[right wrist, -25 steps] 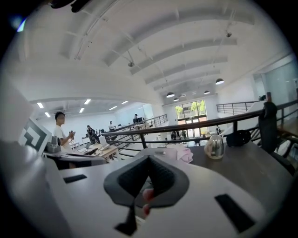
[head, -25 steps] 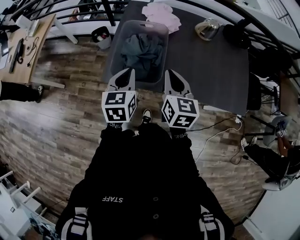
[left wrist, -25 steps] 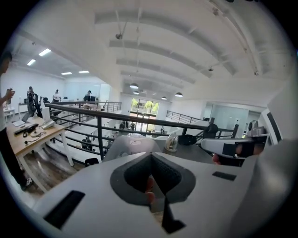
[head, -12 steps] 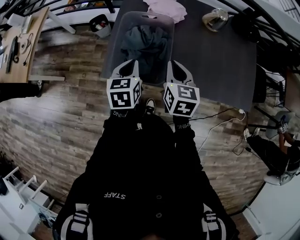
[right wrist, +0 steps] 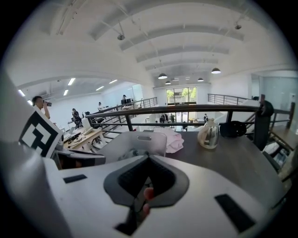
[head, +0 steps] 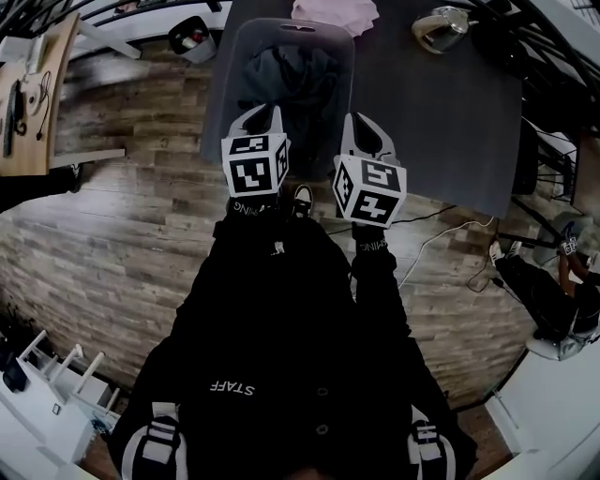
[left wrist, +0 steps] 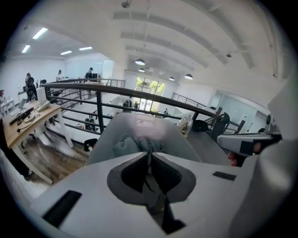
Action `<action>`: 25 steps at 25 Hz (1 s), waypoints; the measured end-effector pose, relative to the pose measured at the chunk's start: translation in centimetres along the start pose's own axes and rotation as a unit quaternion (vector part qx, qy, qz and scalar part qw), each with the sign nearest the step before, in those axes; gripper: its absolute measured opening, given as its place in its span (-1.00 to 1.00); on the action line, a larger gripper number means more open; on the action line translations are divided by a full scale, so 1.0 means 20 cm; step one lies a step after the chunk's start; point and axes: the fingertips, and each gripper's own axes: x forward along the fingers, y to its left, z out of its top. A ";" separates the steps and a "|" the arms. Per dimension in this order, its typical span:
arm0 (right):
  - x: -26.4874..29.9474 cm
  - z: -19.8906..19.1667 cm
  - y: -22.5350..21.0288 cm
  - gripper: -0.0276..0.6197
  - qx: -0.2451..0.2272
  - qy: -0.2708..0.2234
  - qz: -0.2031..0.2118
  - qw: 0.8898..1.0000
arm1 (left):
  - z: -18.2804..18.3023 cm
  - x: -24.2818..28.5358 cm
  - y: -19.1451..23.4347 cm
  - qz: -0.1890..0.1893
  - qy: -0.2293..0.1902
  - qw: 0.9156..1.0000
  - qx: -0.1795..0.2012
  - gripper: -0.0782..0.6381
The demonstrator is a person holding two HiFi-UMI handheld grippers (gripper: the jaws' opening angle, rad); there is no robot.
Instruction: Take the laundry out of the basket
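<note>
A grey plastic laundry basket (head: 223, 89) stands on the left end of a dark table (head: 427, 112). Dark teal laundry (head: 292, 77) lies heaped inside it. My left gripper (head: 264, 114) hangs over the basket's near rim, its jaws shut with nothing between them. My right gripper (head: 362, 124) is beside it at the basket's near right corner, also shut and empty. The left gripper view looks along the shut left gripper (left wrist: 150, 153) at the basket (left wrist: 139, 124) and the laundry (left wrist: 126, 144). Past the right gripper (right wrist: 148, 157) the basket (right wrist: 139, 142) shows just ahead.
A pink cloth (head: 333, 11) lies on the table behind the basket, and a glass jug (head: 441, 26) stands at the far right. A black railing (right wrist: 186, 110) runs behind the table. Wooden floor and a side desk (head: 28, 112) lie to the left.
Both grippers have moved forward and down towards the basket, from short of its near edge to over its near rim. Both stayed shut.
</note>
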 end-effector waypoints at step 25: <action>0.45 -0.05 -0.40 -0.87 0.062 0.040 -0.027 0.997 | -0.20 0.71 0.16 0.019 0.117 0.993 -0.016 0.44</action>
